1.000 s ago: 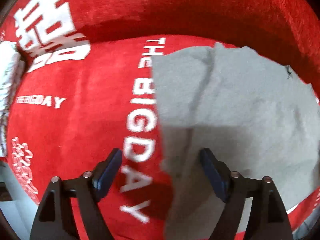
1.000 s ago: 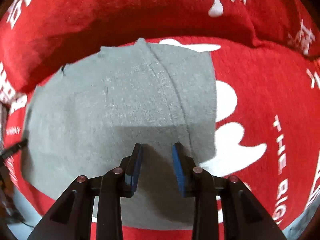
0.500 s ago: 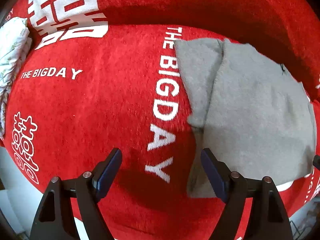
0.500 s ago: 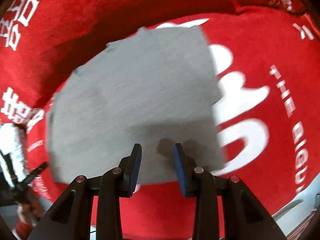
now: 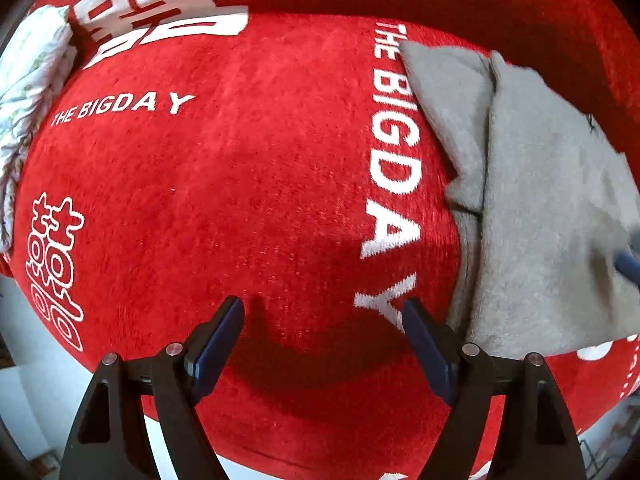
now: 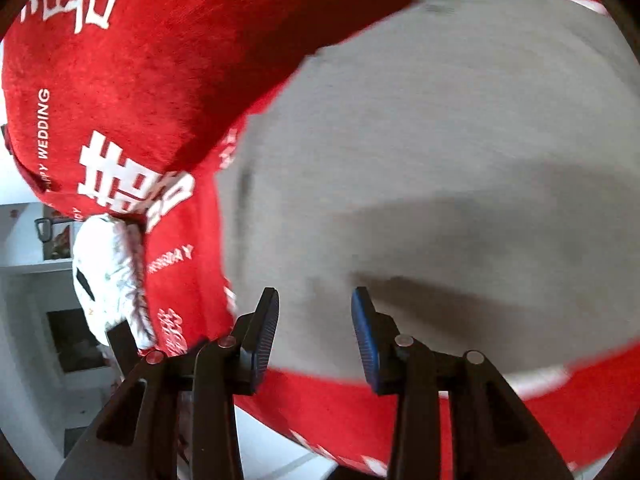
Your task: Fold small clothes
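Note:
A grey folded garment [image 5: 540, 208] lies flat on a red cover with white lettering [image 5: 240, 184]. In the left wrist view it sits at the right. My left gripper [image 5: 324, 320] is open and empty over bare red cover, just left of the garment's near edge. In the right wrist view the garment [image 6: 440, 160] fills the middle and right. My right gripper [image 6: 316, 308] is open and empty, low over the garment's near left part. A blue finger tip of the right gripper [image 5: 630, 264] shows at the right edge of the left wrist view.
A white patterned cloth [image 5: 28, 92] lies at the cover's left edge; it also shows in the right wrist view [image 6: 112, 276]. The red backrest [image 6: 160, 60] rises behind the seat. White floor and furniture [image 6: 36, 320] lie beyond the seat's front edge.
My left gripper has moved left, off the garment onto bare cover. My right gripper has swung left across the garment, toward its left side. Both stayed open.

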The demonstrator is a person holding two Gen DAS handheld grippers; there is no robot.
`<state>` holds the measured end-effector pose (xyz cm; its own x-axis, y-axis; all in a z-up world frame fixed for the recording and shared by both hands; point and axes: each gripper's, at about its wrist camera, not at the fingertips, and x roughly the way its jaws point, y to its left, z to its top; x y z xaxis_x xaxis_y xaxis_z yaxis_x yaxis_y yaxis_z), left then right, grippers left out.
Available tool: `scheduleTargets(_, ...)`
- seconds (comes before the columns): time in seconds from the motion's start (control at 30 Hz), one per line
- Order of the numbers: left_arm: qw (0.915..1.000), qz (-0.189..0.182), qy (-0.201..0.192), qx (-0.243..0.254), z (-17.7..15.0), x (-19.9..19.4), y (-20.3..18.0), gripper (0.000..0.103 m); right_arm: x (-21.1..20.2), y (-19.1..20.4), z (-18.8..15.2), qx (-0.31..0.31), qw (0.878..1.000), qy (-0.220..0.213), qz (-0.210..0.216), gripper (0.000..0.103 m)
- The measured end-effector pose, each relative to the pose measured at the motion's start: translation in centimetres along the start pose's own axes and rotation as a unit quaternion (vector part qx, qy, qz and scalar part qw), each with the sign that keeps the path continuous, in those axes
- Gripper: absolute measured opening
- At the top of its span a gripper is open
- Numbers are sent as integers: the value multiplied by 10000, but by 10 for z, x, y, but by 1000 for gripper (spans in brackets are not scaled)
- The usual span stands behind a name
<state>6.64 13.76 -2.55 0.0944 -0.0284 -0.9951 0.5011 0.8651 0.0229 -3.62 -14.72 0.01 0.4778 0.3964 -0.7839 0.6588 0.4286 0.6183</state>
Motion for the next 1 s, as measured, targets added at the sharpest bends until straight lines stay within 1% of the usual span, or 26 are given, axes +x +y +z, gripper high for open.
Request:
scheduleTargets(0.1,9999,-5,-145,-42,3,-5,5,82,35,29,24,-14,9998,74,207,41)
scheduleTargets(0.17,9997,-32,-216,-78,5,-7,8,82,61,48,39,-81,9997,109,204,41)
scheduleTargets(0.23,9995,-117,-266,-121,7,-8,12,82,78,63,49,-175,9998,108,81,41)
scheduleTargets(0.3,9993,-155,-315,-148,8,-10,15,82,89,72,56,-255,9995,-36,-185,41)
scheduleTargets(0.33,9990,-178,-361,-178,9,-12,18,82,91,73,58,-235,9993,-120,-266,29)
scheduleTargets(0.37,9988,-195,-391,-200,10,-12,21,82,94,73,60,-174,9993,-197,-277,10)
scheduleTargets(0.4,9986,-219,-421,-228,11,-13,25,82,99,72,62,-114,9993,-203,-298,7)
scheduleTargets(0.47,9984,-270,-421,-281,14,-11,31,82,111,70,64,-34,9995,-112,-298,7)
scheduleTargets(0.53,9982,-315,-367,-351,14,-8,36,82,121,71,63,-129,9993,6,-362,6)
scheduleTargets(0.67,9981,-381,-264,-408,17,-1,38,82,128,87,60,-850,9942,246,-614,6)
scheduleTargets(0.73,9979,-439,-232,-428,17,-1,36,82,126,86,59,-912,9936,422,-506,6)
scheduleTargets(0.8,9976,-503,-196,-439,19,-1,33,82,116,83,53,-908,9938,539,-335,7)
scheduleTargets(0.9,9970,-598,-193,-447,23,-2,29,82,93,72,36,-811,9945,654,-49,9)
scheduleTargets(0.93,9968,-627,-193,-450,24,-2,27,82,84,63,27,-681,9952,705,70,20)
scheduleTargets(0.97,9967,-654,-191,-450,25,-3,26,82,77,53,17,-504,9956,768,168,37)
scheduleTargets(1.0,9965,-683,-186,-450,26,-2,24,82,72,44,7,-329,9957,822,258,45)
